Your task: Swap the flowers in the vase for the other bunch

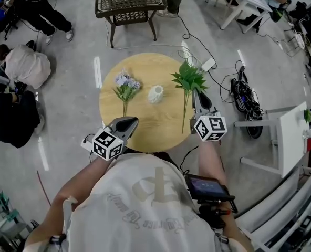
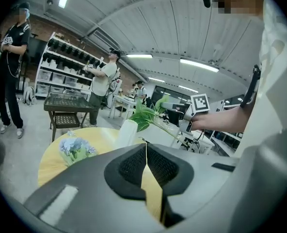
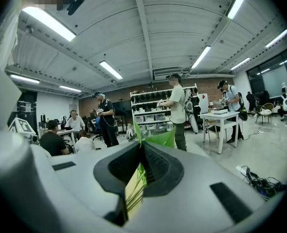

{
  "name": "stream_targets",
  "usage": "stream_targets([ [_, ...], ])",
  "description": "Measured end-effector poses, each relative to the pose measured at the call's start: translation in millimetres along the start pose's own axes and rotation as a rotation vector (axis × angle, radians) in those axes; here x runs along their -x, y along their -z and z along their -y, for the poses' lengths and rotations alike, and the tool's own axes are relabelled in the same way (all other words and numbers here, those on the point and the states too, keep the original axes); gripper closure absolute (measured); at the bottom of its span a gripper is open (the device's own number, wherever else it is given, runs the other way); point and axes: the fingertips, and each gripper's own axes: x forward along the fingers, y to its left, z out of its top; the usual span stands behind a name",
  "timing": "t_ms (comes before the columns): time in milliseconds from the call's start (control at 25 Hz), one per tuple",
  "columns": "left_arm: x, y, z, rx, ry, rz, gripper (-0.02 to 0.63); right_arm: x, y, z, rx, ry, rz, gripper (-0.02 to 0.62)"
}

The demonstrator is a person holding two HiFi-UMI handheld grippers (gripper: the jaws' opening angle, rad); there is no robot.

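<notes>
The white vase (image 1: 155,94) stands upright near the middle of the round wooden bench (image 1: 161,121), between the two bunches. To its left the bunch of pale blue flowers (image 1: 126,85) lies flat on the bench top, blooms toward the far edge and stems toward the person. To the vase's right is the green leafy bunch (image 1: 189,80), with its long stems running back toward the person. The right hand-held gripper (image 1: 198,96) is clamped on this bunch. In the right gripper view the jaws are closed on the thin green stems (image 3: 134,188), and the leaves (image 3: 158,139) rise just past the jaw tips. From the left gripper view the green bunch (image 2: 148,114) slants up from the right hand-held gripper (image 2: 184,124) to the vase (image 2: 126,132), its leaves at the height of the vase's mouth and just beside it. Whether the two touch cannot be told. The left hand-held gripper (image 1: 130,123) sits over the near left edge of the bench, below the blue bunch, with its jaws pressed together on nothing (image 2: 146,152). Beyond the bench stands a dark woven-top side table (image 1: 129,1), and a tangle of cables (image 1: 245,96) lies on the floor to the right.
</notes>
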Motion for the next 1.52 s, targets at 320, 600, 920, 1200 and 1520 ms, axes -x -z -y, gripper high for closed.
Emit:
stream_targets([
  [320,-4.2,-8.8,-8.7,0.011,-0.021,-0.008,0.597,-14.9,30.9,6.7,-0.008,-0.013,-0.089,0.583],
  [600,-14.8,0.3,0.6,0.024,-0.035,-0.021,0.597,-17.4,69.5,14.7,-0.03,-0.034,-0.161,0.583],
  [920,-5.2,5.8,-1.9,0.043,-0.092,-0.012,0.597,-31.8,111.3,12.8,-0.05,-0.071,-0.243,0.583],
  [1200,9.5,5.5,-3.1,0.067,-0.153,0.009,0.597,-40.2,143.1,14.4,-0.07,-0.09,-0.33,0.583],
  [1520,19.4,6.7,-11.0,0.085,-0.195,0.017,0.597,-42.3,186.1,16.9,-0.111,-0.083,-0.456,0.583],
])
